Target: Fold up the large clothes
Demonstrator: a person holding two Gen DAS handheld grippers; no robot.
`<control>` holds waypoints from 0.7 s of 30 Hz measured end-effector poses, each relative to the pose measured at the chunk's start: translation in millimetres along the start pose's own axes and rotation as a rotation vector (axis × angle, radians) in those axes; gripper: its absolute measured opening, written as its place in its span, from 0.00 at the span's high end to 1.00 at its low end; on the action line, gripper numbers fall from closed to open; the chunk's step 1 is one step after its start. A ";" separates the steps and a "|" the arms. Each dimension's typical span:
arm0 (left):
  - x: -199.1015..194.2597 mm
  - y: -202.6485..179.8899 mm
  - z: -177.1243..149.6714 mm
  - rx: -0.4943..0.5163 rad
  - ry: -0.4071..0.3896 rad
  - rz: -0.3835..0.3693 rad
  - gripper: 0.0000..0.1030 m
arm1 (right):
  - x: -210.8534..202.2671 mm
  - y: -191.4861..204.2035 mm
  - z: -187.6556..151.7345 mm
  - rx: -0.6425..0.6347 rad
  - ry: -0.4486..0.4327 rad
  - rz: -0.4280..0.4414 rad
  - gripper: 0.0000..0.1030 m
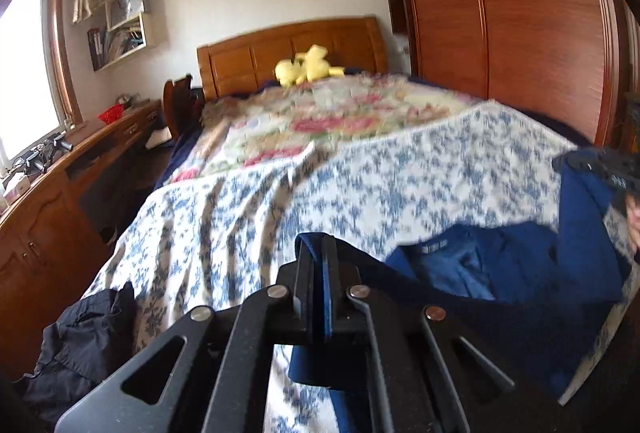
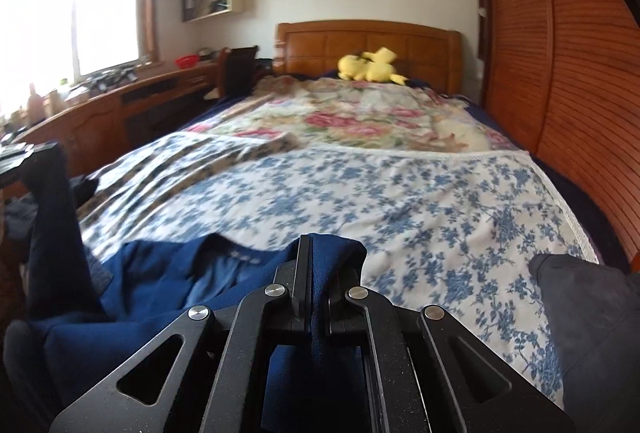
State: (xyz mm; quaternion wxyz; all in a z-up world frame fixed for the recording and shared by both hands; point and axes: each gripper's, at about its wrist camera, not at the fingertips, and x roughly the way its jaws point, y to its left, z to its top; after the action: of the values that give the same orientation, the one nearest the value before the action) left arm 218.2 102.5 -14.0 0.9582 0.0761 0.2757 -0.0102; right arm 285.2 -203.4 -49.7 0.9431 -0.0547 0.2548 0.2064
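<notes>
The left gripper (image 1: 318, 253) is closed on an edge of the navy garment (image 1: 500, 273), and the right gripper (image 2: 316, 257) is closed on another edge. The garment hangs between them over the blue-flowered bedspread (image 2: 400, 201) at the bed's near end.

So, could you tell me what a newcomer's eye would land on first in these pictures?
Probably the navy blue garment, pinched at two points by the shut left gripper and right gripper and draped over the near end of the blue-flowered bedspread. Next, the yellow plush toy against the wooden headboard at the far end.
</notes>
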 end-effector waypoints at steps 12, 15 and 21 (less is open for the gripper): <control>-30.8 -25.8 -60.1 -0.013 0.047 -0.020 0.92 | 21.3 -9.5 -40.2 0.050 0.110 0.015 0.97; -36.7 -26.5 -66.0 -0.022 0.051 -0.049 0.89 | 7.4 -7.1 -45.2 0.027 0.106 0.002 0.93; -53.0 -29.5 -78.6 -0.020 0.024 -0.092 0.71 | -12.6 3.3 -53.5 -0.012 0.085 -0.043 0.55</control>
State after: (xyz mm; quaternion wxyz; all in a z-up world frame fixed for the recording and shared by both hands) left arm 130.1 84.0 -55.8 0.9541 0.0537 0.2903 -0.0505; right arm 249.5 -216.1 -89.6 0.9353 -0.0747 0.2919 0.1853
